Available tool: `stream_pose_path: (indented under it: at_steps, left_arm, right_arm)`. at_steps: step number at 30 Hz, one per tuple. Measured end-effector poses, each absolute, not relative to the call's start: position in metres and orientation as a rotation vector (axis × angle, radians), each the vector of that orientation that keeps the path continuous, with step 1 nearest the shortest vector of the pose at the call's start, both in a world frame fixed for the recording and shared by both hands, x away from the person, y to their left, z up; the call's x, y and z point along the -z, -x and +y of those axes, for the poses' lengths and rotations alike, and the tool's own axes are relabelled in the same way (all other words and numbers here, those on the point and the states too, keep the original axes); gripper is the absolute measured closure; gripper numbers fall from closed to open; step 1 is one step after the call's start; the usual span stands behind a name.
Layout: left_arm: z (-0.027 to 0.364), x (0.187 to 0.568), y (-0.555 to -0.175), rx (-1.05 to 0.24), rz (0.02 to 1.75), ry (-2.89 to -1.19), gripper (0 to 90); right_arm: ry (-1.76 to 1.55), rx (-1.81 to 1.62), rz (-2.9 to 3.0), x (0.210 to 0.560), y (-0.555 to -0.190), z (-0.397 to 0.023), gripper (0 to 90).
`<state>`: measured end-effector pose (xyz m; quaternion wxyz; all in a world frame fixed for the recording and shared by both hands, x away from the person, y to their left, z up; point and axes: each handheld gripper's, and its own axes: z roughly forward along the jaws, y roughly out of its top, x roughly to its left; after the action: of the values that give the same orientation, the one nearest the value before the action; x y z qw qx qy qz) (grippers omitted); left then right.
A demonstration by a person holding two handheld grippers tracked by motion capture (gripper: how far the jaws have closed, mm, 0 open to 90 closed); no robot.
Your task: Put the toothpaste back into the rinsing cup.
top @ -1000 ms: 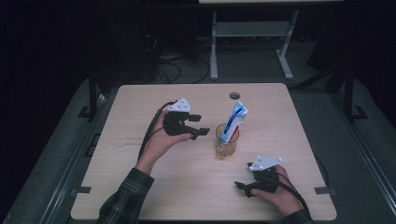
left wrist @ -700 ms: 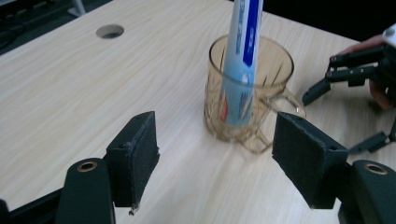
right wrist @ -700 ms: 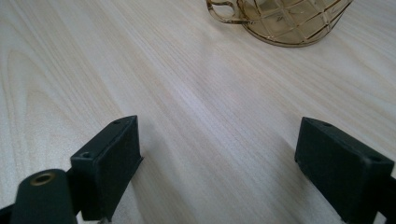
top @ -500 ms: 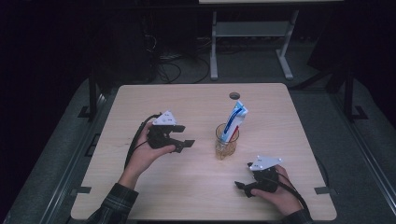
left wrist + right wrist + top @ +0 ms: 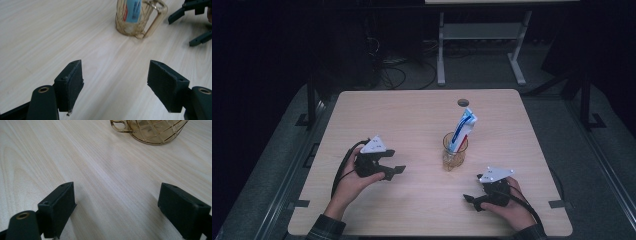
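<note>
Toothpaste tube (image 5: 462, 131): stands in amber glass mug (image 5: 454, 152) at table (image 5: 412, 115) centre, long axis near upright, top leaning toward 1 o'clock. White with blue and red print. Left gripper (image 5: 393, 169), at 9 o'clock from mug: jaws wide, just opened further, empty. Right gripper (image 5: 469, 201), at 5 o'clock: wide, empty.

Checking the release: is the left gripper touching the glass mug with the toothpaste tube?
Apart. In the high view, bare table separates the left gripper from the glass mug; the left gripper view shows nothing between its open jaws.
</note>
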<state>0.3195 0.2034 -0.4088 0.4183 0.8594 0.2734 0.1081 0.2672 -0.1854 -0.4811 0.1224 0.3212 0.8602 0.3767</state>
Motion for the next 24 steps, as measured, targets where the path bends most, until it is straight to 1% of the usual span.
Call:
stream_pose_path:
  at_steps: [6, 14, 24]
  left_arm:
    - [0.216, 0.421, -0.305, -0.271, 0.721, -2.152, 27.5]
    - [0.231, 0.44, -0.288, -0.258, 0.773, -2.184, 26.8]
    - [0.247, 0.461, -0.272, -0.274, 0.835, -2.241, 26.4]
  right_arm:
    - [-0.933, -1.095, 2.509, 0.481, -0.267, -0.186, 13.5]
    - [-0.934, -1.095, 2.509, 0.481, -0.267, -0.186, 13.5]
    - [-0.937, -1.097, 2.509, 0.481, -0.267, -0.185, 13.5]
